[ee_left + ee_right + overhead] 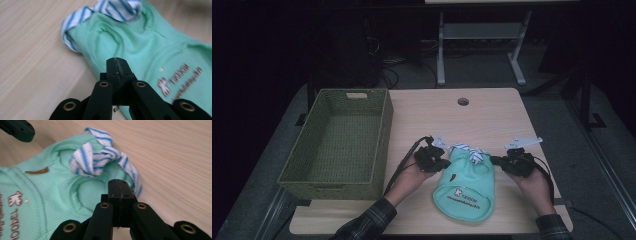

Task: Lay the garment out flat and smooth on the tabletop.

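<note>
While the green garment (464, 187) lies flat on the worktop (492, 112), left gripper (443, 163) and right gripper (496, 160) pinch its edges, jaws together.

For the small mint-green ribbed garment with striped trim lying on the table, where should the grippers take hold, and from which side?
Probably the two side edges of the mint-green ribbed garment, just below its blue-and-white striped trim, one gripper coming in from each side. It lies flat, and only its edges give closing jaws a fold to pinch.

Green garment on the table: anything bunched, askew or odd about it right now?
The green garment lies mostly flat, but its striped blue-and-white trim at the far end is bunched and twisted into a knot-like lump. Wicker basket sits squarely.
</note>
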Demonstrator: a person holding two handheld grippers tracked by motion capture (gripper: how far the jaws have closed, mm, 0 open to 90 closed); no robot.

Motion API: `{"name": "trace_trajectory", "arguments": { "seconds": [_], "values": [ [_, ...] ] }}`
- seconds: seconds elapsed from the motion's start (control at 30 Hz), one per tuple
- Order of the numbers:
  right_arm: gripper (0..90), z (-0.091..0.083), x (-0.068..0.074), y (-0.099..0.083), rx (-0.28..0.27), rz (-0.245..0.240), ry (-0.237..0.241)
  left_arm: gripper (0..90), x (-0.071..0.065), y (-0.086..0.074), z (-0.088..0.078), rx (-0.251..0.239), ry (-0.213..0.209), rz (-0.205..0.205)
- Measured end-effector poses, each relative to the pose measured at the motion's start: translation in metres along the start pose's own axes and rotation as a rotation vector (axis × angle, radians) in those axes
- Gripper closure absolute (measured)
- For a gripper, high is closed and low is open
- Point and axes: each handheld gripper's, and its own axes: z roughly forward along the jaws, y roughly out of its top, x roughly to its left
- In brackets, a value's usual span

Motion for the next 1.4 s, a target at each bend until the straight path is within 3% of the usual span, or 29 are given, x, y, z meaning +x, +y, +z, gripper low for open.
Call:
{"name": "trace_trajectory", "arguments": {
  "seconds": [0.17,0.37,0.43,0.57,0.77,0.97,1.2,1.3,1.33,1.4],
  "values": [
    [89.9,0.004,-0.006,-0.003,0.015,0.025,-0.003,88.8,0.005,-0.003,0.016,0.043,0.006,-0.007],
    [89.9,0.012,-0.005,-0.002,0.007,0.010,0.006,88.8,0.005,-0.009,0.024,0.080,0.009,-0.016],
    [89.9,0.014,-0.005,0.001,0.007,0.003,0.006,88.8,0.005,-0.012,0.029,0.112,0.017,0.000],
    [89.9,0.023,-0.008,0.003,0.012,-0.003,0.000,88.9,0.005,-0.012,0.031,0.112,0.017,0.008],
    [90.0,0.039,-0.009,0.000,0.084,-0.003,-0.009,89.4,0.004,-0.013,0.031,0.112,0.014,0.019],
    [90.0,0.038,-0.016,-0.001,0.080,-0.003,-0.057,89.6,0.003,-0.013,0.031,0.109,0.021,0.026],
    [90.0,0.038,-0.034,0.000,0.066,0.048,-0.097,89.7,0.004,-0.014,0.030,0.102,0.016,0.018],
    [90.0,0.038,-0.036,-0.001,0.064,0.071,-0.088,89.7,0.005,-0.015,0.030,0.098,0.014,0.011],
    [90.0,0.038,-0.036,-0.001,0.059,0.055,-0.092,89.6,0.005,-0.015,0.031,0.097,0.011,0.007],
    [89.8,0.037,-0.035,-0.001,0.060,0.066,-0.065,88.0,0.004,-0.014,0.032,0.087,0.000,-0.008]
  ]
}}
